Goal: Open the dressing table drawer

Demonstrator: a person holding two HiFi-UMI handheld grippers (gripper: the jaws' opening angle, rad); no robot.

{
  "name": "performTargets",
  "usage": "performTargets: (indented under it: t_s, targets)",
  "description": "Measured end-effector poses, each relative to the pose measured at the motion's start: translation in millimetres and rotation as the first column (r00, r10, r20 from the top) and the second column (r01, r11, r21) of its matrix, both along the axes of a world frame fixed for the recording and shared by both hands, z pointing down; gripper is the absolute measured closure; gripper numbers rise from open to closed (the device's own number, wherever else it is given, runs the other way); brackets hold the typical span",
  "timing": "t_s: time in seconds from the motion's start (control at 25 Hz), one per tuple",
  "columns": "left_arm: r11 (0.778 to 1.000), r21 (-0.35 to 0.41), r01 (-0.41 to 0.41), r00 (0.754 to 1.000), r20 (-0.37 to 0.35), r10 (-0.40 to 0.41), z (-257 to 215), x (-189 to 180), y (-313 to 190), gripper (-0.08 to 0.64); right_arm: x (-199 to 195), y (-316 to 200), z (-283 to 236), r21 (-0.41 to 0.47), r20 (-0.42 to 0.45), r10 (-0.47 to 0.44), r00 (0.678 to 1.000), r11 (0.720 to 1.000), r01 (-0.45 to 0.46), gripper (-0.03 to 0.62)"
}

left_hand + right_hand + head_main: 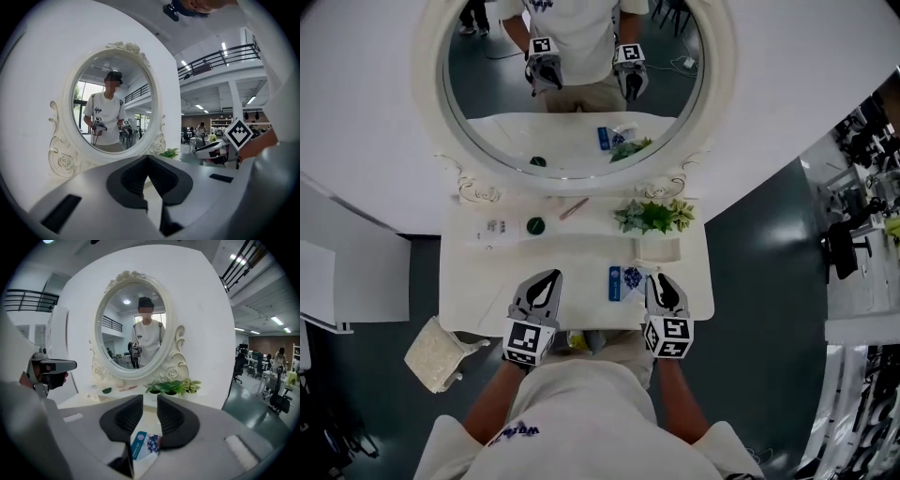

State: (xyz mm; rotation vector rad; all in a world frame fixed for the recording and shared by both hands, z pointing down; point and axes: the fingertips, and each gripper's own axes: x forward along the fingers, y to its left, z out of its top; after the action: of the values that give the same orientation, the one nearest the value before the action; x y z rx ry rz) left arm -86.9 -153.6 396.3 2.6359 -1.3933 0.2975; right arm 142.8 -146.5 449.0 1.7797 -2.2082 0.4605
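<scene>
Two grippers over the near edge of the table (478,281). On the left gripper (547,281), jaws clenched tip to tip, nothing between. On the right gripper (662,283), jaws slack with a narrow gap, grasping nothing. Through that gap, only a blue-and-white packet (623,281) lying on the table top.

No clear sight of the drawer. Presumably set in the table's front, under the near edge of the top, and so masked by the grippers and the person in the head view. Neither gripper view aimed low enough to catch it. Cannot tell whether shut or part open, nor what knob or handle it carries. Just below the table's near edge, a small patch of yellow and grey, too cramped to read.

Likely a light, stiff box sliding straight out of the table's front, perhaps sticking a little at the start. Best taken by a centre knob or handle, or under the front lip, and drawn square to avoid jamming. Little risk of breakage, though a jerk could shake whatever stands on the table.

Farther back on the table: a green disc (535,225), a pink stick (574,208), a leafy plant (654,216) toward the far right corner. Along the table's far edge, the oval mirror (577,89), cut off at the top of the head view.
</scene>
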Motion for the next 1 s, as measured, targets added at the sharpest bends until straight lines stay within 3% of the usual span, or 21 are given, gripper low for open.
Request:
performTargets:
  t_s: [0.32, 0.72, 1.0]
  targets:
    - [0.999, 0.042, 0.013, 1.000, -0.008, -0.013, -41, -6, 7, 0.551, -50, -13, -80, 0.126, 0.033, -0.120, 0.992, 0.985, 0.115, 0.512]
    - [0.989, 0.118, 0.090, 0.996, -0.029, -0.087, -91, -23, 10, 0.552, -114, -15, -167, 0.266, 0.033, -0.308, 0.951, 0.920, 0.289, 0.526]
    - [0.976, 0.157, 0.151, 0.988, -0.046, -0.146, -111, -44, 19, 0.551, -141, -14, -189, 0.303, 0.054, -0.365, 0.930, 0.893, 0.333, 0.549]
